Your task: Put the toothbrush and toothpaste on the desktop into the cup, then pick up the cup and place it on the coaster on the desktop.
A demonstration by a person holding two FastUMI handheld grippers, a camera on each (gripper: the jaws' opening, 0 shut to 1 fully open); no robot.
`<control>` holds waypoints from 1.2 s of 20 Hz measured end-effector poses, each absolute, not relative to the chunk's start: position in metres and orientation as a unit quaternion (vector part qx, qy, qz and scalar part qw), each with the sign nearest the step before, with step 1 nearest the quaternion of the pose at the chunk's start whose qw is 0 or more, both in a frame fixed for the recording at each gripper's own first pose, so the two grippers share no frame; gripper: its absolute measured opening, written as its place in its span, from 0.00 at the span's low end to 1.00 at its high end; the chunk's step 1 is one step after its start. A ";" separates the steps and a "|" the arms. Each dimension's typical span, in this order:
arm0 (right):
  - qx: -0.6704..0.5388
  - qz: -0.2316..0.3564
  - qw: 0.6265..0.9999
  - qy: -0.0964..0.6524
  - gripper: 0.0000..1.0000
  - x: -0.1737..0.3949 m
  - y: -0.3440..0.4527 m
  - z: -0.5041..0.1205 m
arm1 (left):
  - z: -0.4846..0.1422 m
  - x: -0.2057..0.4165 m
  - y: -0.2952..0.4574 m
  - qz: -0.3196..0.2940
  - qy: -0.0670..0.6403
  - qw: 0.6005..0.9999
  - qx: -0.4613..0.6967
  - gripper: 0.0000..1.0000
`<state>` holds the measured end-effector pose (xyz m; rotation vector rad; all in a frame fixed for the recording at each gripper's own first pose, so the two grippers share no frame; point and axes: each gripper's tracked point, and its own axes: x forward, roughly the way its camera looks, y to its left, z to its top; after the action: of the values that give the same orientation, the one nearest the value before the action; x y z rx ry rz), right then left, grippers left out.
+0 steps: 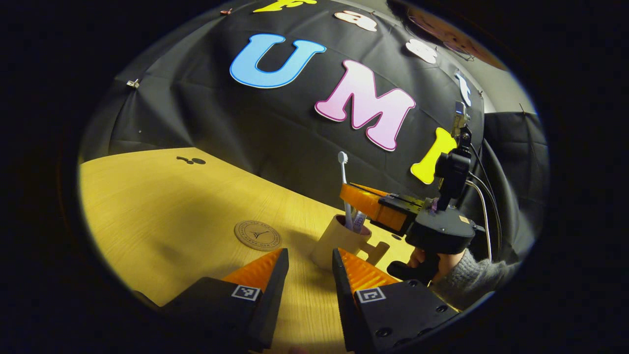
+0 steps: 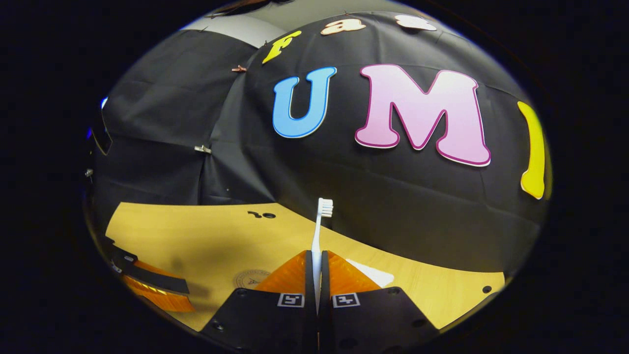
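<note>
The toothbrush (image 2: 317, 246), pinched upright by the right tool (image 2: 317, 275), already stands in the cup (image 1: 339, 241) beside the toothpaste (image 1: 358, 221) (release pending), while the left tool (image 1: 309, 265), spread, waits just before the cup, the coaster (image 1: 257, 235) ahead-left, still unused.

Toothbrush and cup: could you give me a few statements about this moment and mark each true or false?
1. The right claw is shut on the toothbrush. True.
2. The toothbrush lies flat on the desktop. False: it stands upright, its lower end in the cup.
3. The cup stands on the coaster. False: it stands on bare wood beside the coaster.
4. The left claw is open and holds nothing. True.
5. The toothpaste is already in the cup. True.
</note>
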<state>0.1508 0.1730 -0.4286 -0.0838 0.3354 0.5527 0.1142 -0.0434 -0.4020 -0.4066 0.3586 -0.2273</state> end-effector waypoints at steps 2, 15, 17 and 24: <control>-0.050 0.271 0.946 0.173 0.07 0.143 0.170 -0.436 | -0.404 0.114 -0.041 -0.110 0.179 0.957 -0.198 0.57; -0.044 0.281 0.921 0.267 0.27 0.089 0.129 -0.414 | -0.402 0.092 -0.007 -0.099 0.200 0.957 -0.186 0.57; -0.048 0.281 0.907 0.309 0.34 0.077 0.117 -0.415 | -0.400 0.088 0.001 -0.099 0.199 0.958 -0.184 0.57; -0.110 0.298 0.824 0.470 0.48 0.037 0.087 -0.445 | -0.401 0.073 0.023 -0.107 0.206 0.959 -0.162 0.57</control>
<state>0.0365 0.0867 -0.4451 -0.2349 0.9986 0.6346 0.0727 0.0226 -0.4011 -0.3288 0.4175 -0.2169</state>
